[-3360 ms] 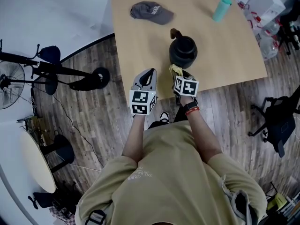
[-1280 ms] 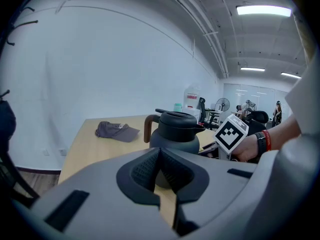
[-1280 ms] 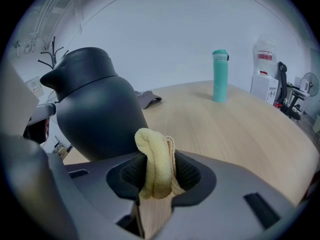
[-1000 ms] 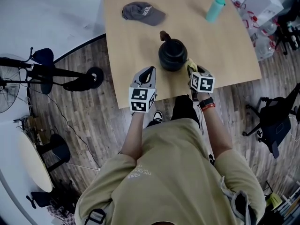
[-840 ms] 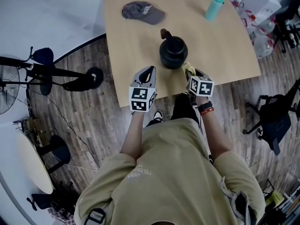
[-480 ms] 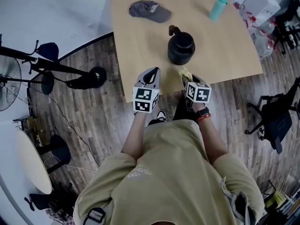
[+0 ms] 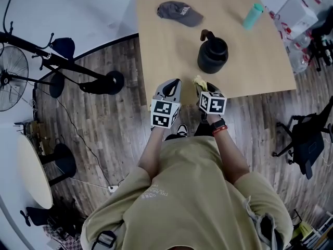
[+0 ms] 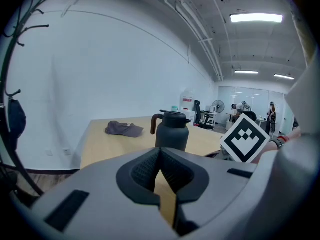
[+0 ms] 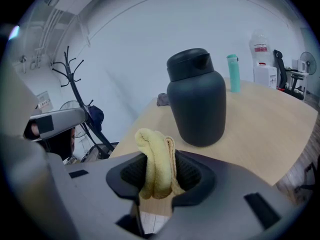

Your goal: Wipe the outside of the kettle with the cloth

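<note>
A dark kettle [image 7: 213, 55] with a brown handle stands upright on the wooden table [image 7: 171, 51]; it also shows as the kettle [image 9: 196, 98] and kettle [image 8: 171, 130] in the gripper views. My right gripper [image 7: 200, 84] is shut on a folded yellow cloth [image 9: 157, 162], the cloth [image 7: 199, 80] held near the table's front edge, short of the kettle and not touching it. My left gripper [image 7: 169, 88] hovers at the table's front edge, left of the right one, jaws closed together with nothing between them [image 8: 160, 170].
A grey cap [image 7: 180, 13] lies at the table's far left. A teal bottle [image 7: 252, 15] stands at the far right. A coat stand base [image 7: 106, 82] and a fan [image 7: 11, 77] are on the floor to the left; an office chair [image 7: 308, 139] is at the right.
My right gripper with the cloth has drawn back from beside the kettle toward the table's front edge. The left gripper has stayed in place.
</note>
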Action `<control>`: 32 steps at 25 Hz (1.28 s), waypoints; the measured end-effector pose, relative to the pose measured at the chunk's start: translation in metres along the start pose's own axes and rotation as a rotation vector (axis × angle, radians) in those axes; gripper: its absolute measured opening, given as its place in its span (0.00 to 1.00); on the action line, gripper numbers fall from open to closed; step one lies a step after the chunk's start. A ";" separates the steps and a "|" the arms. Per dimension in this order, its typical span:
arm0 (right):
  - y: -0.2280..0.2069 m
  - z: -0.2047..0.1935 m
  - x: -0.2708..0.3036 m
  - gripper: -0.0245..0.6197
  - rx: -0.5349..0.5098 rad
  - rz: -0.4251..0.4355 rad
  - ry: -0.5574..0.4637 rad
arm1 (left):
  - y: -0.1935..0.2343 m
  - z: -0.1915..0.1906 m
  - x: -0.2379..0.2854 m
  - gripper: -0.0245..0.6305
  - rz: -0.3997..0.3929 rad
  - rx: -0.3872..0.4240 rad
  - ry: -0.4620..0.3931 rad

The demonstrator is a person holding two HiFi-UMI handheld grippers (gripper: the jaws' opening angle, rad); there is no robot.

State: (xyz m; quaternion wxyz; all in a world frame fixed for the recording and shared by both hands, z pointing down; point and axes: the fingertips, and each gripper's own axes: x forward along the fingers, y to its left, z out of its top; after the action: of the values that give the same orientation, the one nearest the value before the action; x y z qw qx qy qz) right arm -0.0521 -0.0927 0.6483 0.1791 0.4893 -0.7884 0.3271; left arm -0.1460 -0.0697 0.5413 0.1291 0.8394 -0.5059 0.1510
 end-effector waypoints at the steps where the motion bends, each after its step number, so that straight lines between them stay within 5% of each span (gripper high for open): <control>1: 0.004 0.002 0.004 0.26 -0.005 0.005 0.000 | 0.002 -0.001 -0.001 0.07 0.004 0.000 0.001; 10: 0.002 0.022 0.053 0.26 0.014 -0.055 -0.004 | 0.013 -0.008 0.002 0.07 0.025 -0.014 0.031; 24: -0.043 0.028 0.080 0.26 0.249 -0.125 0.013 | 0.012 -0.013 0.036 0.07 0.033 -0.033 0.067; 32: -0.055 0.020 0.079 0.26 0.239 -0.116 0.067 | 0.006 -0.007 0.049 0.07 0.035 -0.033 0.068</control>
State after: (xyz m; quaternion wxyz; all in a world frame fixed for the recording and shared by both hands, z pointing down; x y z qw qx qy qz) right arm -0.0390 -0.1747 0.7001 0.1643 0.5408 -0.7077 0.4239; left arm -0.1309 -0.1099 0.5670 0.1574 0.8225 -0.5182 0.1736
